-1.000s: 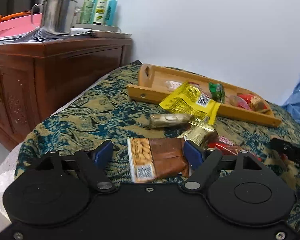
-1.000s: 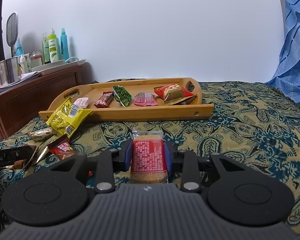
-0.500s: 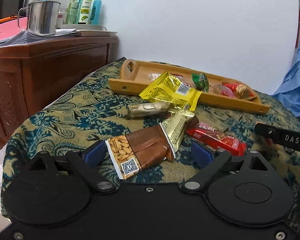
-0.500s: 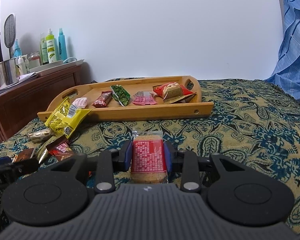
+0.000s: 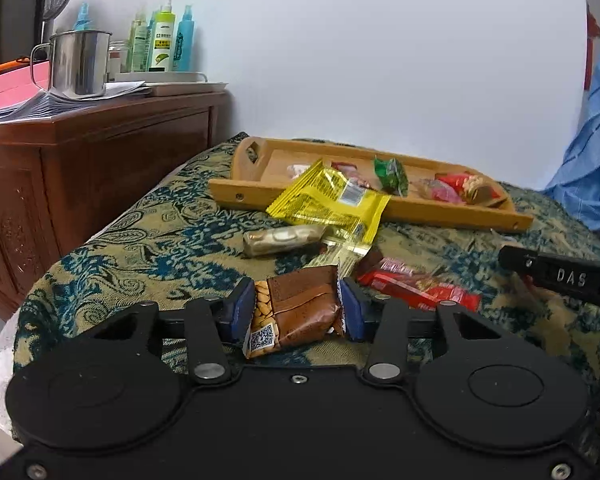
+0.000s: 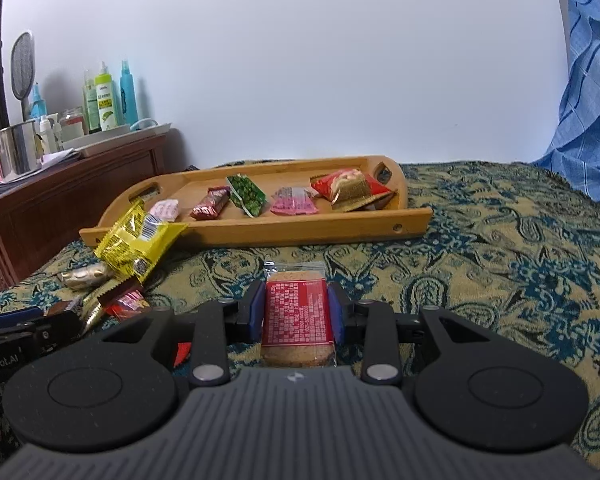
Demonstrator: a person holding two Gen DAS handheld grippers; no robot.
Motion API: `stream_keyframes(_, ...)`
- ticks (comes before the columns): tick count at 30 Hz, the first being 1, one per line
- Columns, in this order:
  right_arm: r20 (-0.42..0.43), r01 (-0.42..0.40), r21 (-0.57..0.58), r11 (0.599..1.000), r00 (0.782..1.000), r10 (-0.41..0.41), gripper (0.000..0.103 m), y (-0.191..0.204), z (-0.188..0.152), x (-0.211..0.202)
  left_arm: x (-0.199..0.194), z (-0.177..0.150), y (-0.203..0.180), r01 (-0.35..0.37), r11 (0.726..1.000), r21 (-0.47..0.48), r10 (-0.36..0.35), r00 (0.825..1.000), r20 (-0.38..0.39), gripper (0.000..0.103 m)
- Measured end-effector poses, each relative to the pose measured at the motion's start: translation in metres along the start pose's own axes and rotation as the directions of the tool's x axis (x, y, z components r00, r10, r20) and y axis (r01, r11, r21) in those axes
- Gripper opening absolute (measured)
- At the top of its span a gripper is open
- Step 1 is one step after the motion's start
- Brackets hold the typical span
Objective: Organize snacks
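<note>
Meanwhile each hand-held gripper clamps a snack: left (image 5: 298, 310) the brown packet (image 5: 296, 312), right (image 6: 296, 312) the red-labelled cracker (image 6: 297, 316); six packets lie in the wooden tray (image 6: 300, 230).

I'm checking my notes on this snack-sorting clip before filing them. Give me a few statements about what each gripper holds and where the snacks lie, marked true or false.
1. The left gripper is shut on the brown almond packet. True.
2. The right gripper is open and holds nothing. False: it grips the red-labelled biscuit pack.
3. The yellow packet leans on the wooden tray front rim. True.
4. The green packet lies on the patterned cloth. False: it lies in the tray.
</note>
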State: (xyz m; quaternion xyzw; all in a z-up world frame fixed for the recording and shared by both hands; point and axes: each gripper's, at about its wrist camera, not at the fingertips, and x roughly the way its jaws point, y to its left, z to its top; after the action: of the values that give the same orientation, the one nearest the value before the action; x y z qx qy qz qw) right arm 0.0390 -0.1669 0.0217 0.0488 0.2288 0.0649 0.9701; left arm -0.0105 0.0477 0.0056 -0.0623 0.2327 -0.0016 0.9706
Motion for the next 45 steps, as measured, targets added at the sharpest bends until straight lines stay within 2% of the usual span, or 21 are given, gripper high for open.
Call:
stream_keyframes(1, 0.006, 0.001, -0.003, 1.000, 1.000, -0.001, 0.038, 0.000, 0.001, -0.001, -0.001, 0.002, -0.001, 0.010, 1.000, 0.001, -0.010, 1.000, 0.006, 0.022)
stream_keyframes(8, 0.025, -0.015, 0.020, 1.000, 1.000, 0.014, 0.038, -0.004, 0.015, 0.000, 0.004, 0.027, -0.005, 0.002, 1.000, -0.003, -0.002, 1.000, 0.028, 0.018)
stream_keyframes(9, 0.030, -0.011, 0.020, 1.000, 0.999, 0.010, 0.038, -0.005, 0.016, 0.001, 0.004, 0.027, -0.004, 0.002, 1.000, -0.007, -0.001, 0.999, 0.032, 0.021)
stream_keyframes(11, 0.035, -0.006, 0.033, 0.999, 0.999, 0.005, 0.038, -0.008, 0.018, 0.002, -0.001, 0.023, -0.004, -0.018, 1.000, -0.012, 0.019, 0.999, 0.049, 0.045)
stream_keyframes(12, 0.034, -0.002, 0.042, 0.999, 0.999, 0.001, 0.038, -0.010, 0.017, 0.002, -0.003, 0.019, -0.005, -0.027, 1.000, 0.001, 0.027, 0.998, 0.056, 0.061)
stream_keyframes(14, 0.027, 0.002, 0.060, 0.998, 1.000, -0.003, 0.038, -0.013, 0.015, 0.002, -0.005, 0.013, -0.006, -0.043, 0.999, 0.028, 0.041, 0.997, 0.061, 0.063)
stream_keyframes(16, 0.015, 0.001, 0.076, 0.997, 1.000, -0.002, 0.038, -0.016, 0.013, 0.001, -0.002, 0.008, -0.006, -0.066, 0.997, 0.042, 0.065, 0.997, 0.034, 0.068)
stream_keyframes(19, 0.016, -0.003, 0.075, 0.997, 1.000, 0.002, 0.038, -0.016, 0.012, -0.001, 0.003, 0.001, 0.000, -0.074, 0.997, -0.007, 0.074, 0.997, -0.009, 0.081)
stream_keyframes(21, 0.023, -0.001, 0.068, 0.998, 1.000, -0.001, 0.039, -0.015, 0.012, -0.003, 0.006, -0.003, 0.003, -0.069, 0.997, -0.038, 0.068, 0.997, -0.029, 0.083)
stream_keyframes(23, 0.024, 0.000, 0.069, 0.998, 1.000, -0.002, 0.039, -0.015, 0.012, -0.003, 0.012, -0.006, 0.005, -0.065, 0.997, -0.050, 0.061, 0.995, -0.079, 0.081)
stream_keyframes(24, 0.021, 0.000, 0.073, 0.997, 1.000, -0.002, 0.039, -0.015, 0.012, -0.003, 0.012, -0.007, 0.005, -0.075, 0.996, -0.047, 0.071, 0.995, -0.075, 0.074)
stream_keyframes(25, 0.018, 0.000, 0.075, 0.997, 1.000, -0.002, 0.039, -0.015, 0.011, -0.003, 0.012, -0.007, 0.003, -0.078, 0.996, -0.036, 0.075, 0.995, -0.068, 0.057)
stream_keyframes(26, 0.015, 0.000, 0.076, 0.997, 1.000, -0.001, 0.039, -0.016, 0.011, -0.003, 0.011, -0.006, 0.002, -0.079, 0.997, -0.026, 0.077, 0.995, -0.070, 0.054)
stream_keyframes(27, 0.012, 0.000, 0.076, 0.997, 1.000, 0.000, 0.039, -0.015, 0.010, -0.003, 0.010, -0.005, 0.002, -0.071, 0.997, -0.032, 0.069, 0.995, -0.065, 0.045)
stream_keyframes(29, 0.012, -0.001, 0.073, 0.997, 1.000, 0.000, 0.039, -0.015, 0.010, -0.003, 0.008, -0.004, 0.002, -0.053, 0.998, -0.044, 0.050, 0.997, -0.060, 0.042)
stream_keyframes(32, 0.016, -0.002, 0.065, 0.998, 1.000, 0.001, 0.039, -0.013, 0.010, -0.004, 0.005, -0.001, -0.003, -0.062, 0.998, -0.024, 0.061, 0.997, -0.043, 0.035)
stream_keyframes(33, 0.018, -0.003, 0.062, 0.998, 1.000, 0.002, 0.039, -0.012, 0.010, -0.004, 0.002, 0.000, -0.005, -0.063, 0.998, -0.007, 0.063, 0.998, -0.024, 0.024)
stream_keyframes(34, 0.020, -0.004, 0.059, 0.998, 1.000, 0.003, 0.039, -0.011, 0.010, -0.004, -0.001, 0.002, -0.008, -0.067, 0.998, 0.010, 0.067, 0.998, -0.002, 0.021)
stream_keyframes(36, 0.021, -0.008, 0.058, 0.998, 1.000, 0.007, 0.038, -0.011, 0.011, -0.005, -0.004, 0.008, -0.012, -0.067, 0.997, 0.034, 0.066, 0.997, 0.029, 0.018)
stream_keyframes(45, 0.034, -0.020, 0.064, 0.998, 0.999, 0.018, 0.038, -0.012, 0.016, -0.005, -0.002, 0.022, -0.012, -0.038, 0.999, 0.018, 0.038, 0.999, 0.034, 0.016)
